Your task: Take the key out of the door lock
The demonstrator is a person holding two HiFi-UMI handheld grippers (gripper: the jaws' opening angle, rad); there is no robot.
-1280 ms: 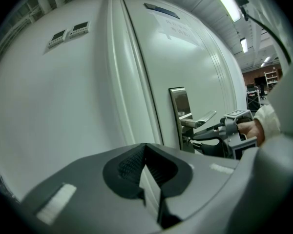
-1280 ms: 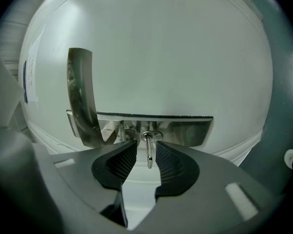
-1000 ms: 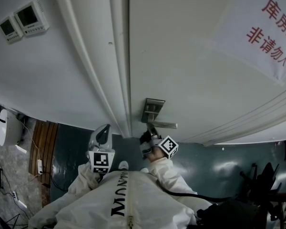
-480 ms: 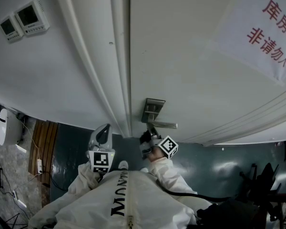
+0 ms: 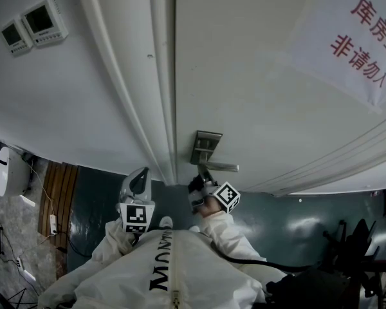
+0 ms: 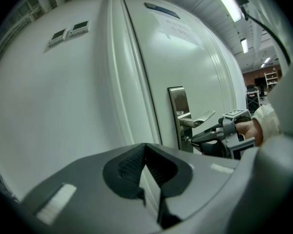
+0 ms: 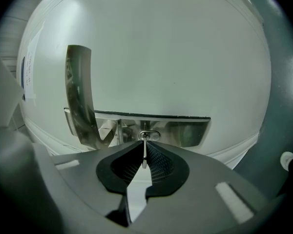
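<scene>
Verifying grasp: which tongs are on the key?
The right tongs: jaws just closed on the key. The left tongs hang back, shut on nothing.

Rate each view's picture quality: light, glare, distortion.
Head view: dim, bluish, fisheye bows the door frame; the red-lettered sign reads sharp. Left gripper view: ceiling light blown out, the left tongs dark and soft up close. Right gripper view: lock plate mirror-glares, key crisp, corners vignetted black.
</scene>
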